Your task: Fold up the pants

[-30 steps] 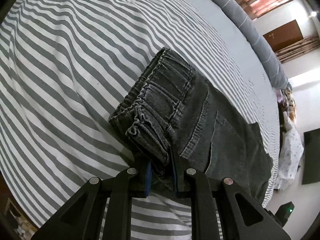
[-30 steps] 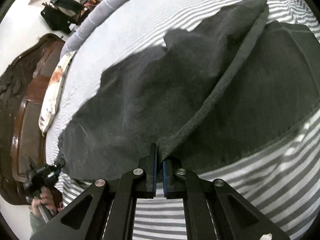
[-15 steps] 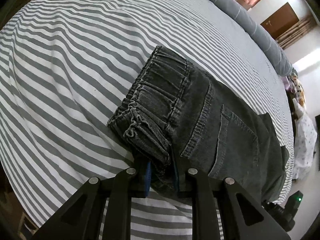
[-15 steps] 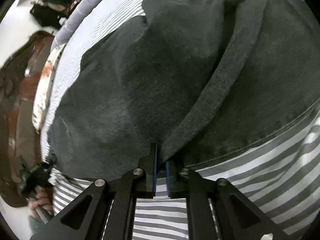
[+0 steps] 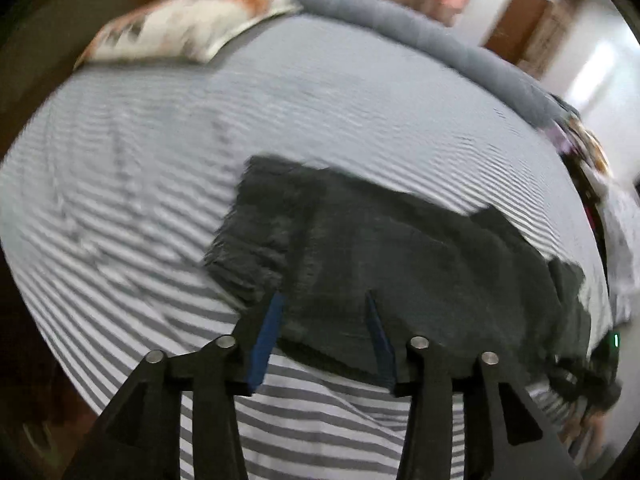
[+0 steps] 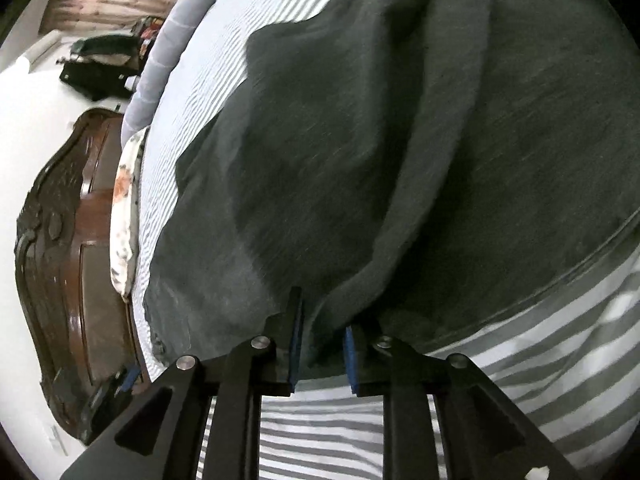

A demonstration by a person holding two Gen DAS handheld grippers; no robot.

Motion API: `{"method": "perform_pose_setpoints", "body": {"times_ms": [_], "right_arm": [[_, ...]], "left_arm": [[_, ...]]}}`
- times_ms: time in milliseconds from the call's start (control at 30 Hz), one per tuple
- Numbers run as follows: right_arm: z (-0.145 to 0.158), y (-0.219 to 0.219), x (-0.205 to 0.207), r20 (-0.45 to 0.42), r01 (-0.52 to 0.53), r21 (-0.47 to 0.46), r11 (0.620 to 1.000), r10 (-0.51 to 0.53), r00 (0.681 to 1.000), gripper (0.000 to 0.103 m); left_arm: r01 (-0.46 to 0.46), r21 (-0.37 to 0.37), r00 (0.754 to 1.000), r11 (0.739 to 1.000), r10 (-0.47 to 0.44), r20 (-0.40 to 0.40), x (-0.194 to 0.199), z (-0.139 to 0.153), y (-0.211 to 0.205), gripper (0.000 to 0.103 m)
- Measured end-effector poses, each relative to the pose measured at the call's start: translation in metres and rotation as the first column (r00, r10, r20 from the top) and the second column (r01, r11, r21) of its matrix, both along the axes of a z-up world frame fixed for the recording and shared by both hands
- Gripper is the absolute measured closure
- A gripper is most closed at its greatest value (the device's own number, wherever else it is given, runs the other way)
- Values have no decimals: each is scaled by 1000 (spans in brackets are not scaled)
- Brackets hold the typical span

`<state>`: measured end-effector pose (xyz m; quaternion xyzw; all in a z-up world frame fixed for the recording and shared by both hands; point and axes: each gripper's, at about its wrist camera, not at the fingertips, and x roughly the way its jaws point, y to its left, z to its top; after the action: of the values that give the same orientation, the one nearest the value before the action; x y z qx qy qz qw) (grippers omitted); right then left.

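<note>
- Dark grey jeans lying on striped bedsheet, near the front edge of the bed; floral pillow and grey bolster well apart at the far side.
- Left gripper: fingers spread wide, nothing pinched; tips over the near edge of the garment, contact not clear through motion blur.
- Elastic waistband end bunched at left, just beyond the left finger.
- Right gripper: fingers parted, a raised fold ridge of cloth running into the gap; not clamped, touching or not cannot be told.
- Judgement: lengthwise fold done, legs apparently stacked, garment laid down and released.
- Left to do, likely: crosswise fold, hem end toward waistband, then smoothing the ridge.
- Carved wooden headboard at left in right wrist view.
</note>
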<state>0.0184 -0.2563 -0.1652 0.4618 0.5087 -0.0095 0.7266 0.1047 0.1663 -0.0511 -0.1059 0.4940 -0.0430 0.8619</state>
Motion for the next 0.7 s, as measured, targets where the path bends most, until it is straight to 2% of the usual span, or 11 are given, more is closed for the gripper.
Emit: {"method": "perform_pose_setpoints", "body": {"times_ms": [67, 133, 300, 467, 700], "right_arm": [[-3, -11, 0, 2, 24, 26, 999, -24, 1000, 84], [-6, -20, 1, 3, 40, 51, 998, -41, 999, 84], [-10, -34, 4, 12, 56, 125, 991, -58, 998, 84], [-7, -38, 10, 15, 20, 150, 988, -22, 1000, 84], [8, -44, 19, 33, -4, 196, 981, -2, 999, 86]], "left_arm": [[88, 23, 995, 996, -88, 43, -10, 10, -26, 51], [185, 30, 980, 982, -187, 70, -18, 13, -57, 51], [408, 108, 903, 906, -419, 99, -36, 4, -137, 51], [525, 145, 839, 839, -539, 77, -49, -17, -198, 51], [630, 279, 734, 725, -673, 90, -68, -40, -264, 51]]}}
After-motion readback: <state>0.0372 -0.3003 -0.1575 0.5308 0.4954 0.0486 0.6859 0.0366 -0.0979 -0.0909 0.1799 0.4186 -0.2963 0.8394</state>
